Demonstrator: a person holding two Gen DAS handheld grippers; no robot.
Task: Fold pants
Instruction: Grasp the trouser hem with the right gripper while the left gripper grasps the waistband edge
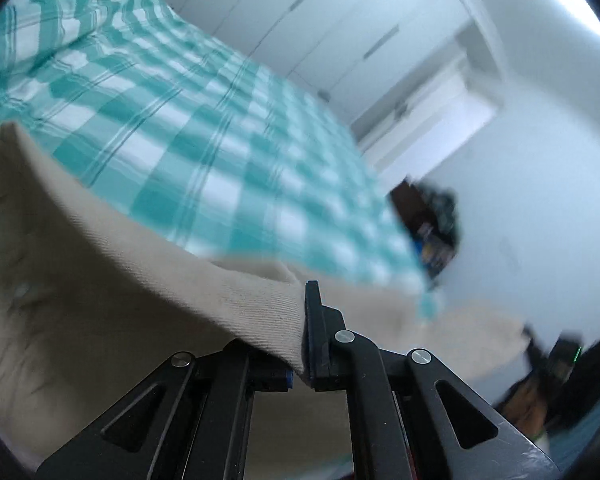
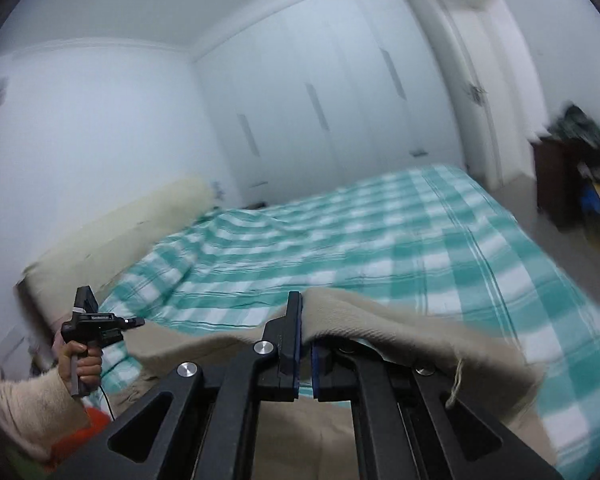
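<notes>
Pinching beige pants (image 1: 112, 280), both claws (image 1: 305, 332) (image 2: 305, 344) closed tight.

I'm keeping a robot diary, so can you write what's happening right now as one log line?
step: lifting pants to fold | left gripper: shut on beige pants | right gripper: shut on beige pants | surface: checked bed | view: motion blur

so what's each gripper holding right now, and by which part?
Both are shut on the beige pants: left gripper pinches a fabric edge, right gripper pinches another edge. Which garment part, cannot tell.

Likely a home bedroom: checked bed (image 2: 380, 240), white built-in wardrobes (image 2: 320, 100), door (image 2: 476, 92).
</notes>
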